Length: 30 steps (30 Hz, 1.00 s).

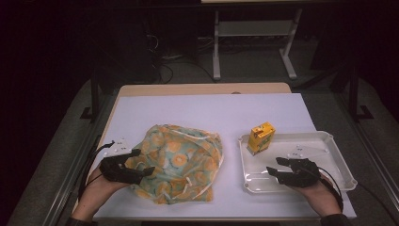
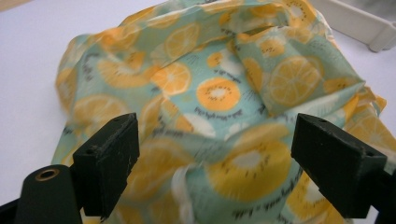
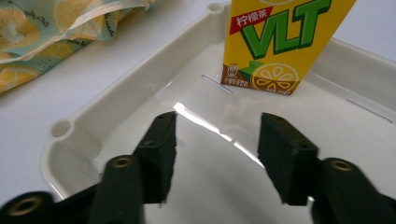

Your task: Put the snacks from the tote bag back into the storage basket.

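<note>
A crumpled cloth bag (image 1: 181,162) printed with orange slices on pale green lies on the white table, left of centre. My left gripper (image 1: 143,162) is at the bag's left edge, open, its jaws wide over the fabric (image 2: 219,102) without pressing it. A yellow lemon-tea carton (image 1: 261,137) stands upright in the far left corner of a white plastic tray (image 1: 329,160). My right gripper (image 1: 277,165) hovers over the tray's near part, jaws half apart with nothing between them. In the right gripper view the carton (image 3: 282,42) stands a short way ahead of the right gripper (image 3: 217,140).
The tray (image 3: 116,107) sits at the table's right side, close to the right and front edges. Bare white table surface (image 1: 211,110) stretches behind the bag and tray. Beyond the table's far edge are a dark floor, cables and a white stand's legs (image 1: 254,47).
</note>
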{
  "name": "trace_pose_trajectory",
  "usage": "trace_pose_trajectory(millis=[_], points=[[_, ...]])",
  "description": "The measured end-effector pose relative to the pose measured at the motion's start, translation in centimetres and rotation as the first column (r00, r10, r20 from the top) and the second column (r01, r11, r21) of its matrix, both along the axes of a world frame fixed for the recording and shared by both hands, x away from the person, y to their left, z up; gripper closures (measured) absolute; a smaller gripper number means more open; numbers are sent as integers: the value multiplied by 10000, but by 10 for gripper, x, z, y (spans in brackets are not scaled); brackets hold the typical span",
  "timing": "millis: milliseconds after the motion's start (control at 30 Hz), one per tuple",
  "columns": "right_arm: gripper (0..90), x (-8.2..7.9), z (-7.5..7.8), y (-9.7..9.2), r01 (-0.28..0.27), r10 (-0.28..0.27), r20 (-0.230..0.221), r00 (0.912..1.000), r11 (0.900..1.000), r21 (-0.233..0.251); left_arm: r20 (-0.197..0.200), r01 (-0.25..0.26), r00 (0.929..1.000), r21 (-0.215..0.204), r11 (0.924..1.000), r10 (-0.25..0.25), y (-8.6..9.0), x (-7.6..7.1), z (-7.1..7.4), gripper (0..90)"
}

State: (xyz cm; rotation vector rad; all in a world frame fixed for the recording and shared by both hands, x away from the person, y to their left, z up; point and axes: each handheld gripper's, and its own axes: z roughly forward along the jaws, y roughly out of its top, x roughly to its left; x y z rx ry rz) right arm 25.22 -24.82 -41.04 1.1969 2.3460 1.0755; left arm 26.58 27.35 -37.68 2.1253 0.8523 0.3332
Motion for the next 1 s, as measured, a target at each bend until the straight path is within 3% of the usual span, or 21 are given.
trace_pose_trajectory(millis=[67, 167, 300, 433, 667, 767, 1000], points=[[518, 1, 0, 0, -37, 37, 17, 10000, 10000, -1, 23, -23, 10000, 21, 10000, 23, 3, -1, 0, 149], [667, 9, 2, 2, -118, 117, -100, 9999, 9999, -20, 120, -318, 9994, -98, 9994, 319, 13, -8, -2, 150], [790, 19, 2, 6, -273, 272, -193, 9994, 9996, -47, 183, -535, 9984, 121, 9985, 533, 24, -15, -5, 150], [892, 28, 2, 9, -516, 519, -416, 9978, 9986, 68, 204, -832, 9963, -9, 9965, 832, 31, -21, -6, 150], [895, 40, 0, 15, -731, 725, -558, 9958, 9973, -92, 157, -1203, 9926, 91, 9927, 1202, 46, -30, -11, 149], [895, 48, 2, 18, -680, 668, -671, 9955, 9976, -150, 68, -1416, 9899, 405, 9891, 1414, 54, -33, -16, 150], [895, 56, 0, 17, -646, 634, -646, 9959, 9978, -157, 38, -1619, 9868, 285, 9864, 1618, 59, -33, -19, 150]])
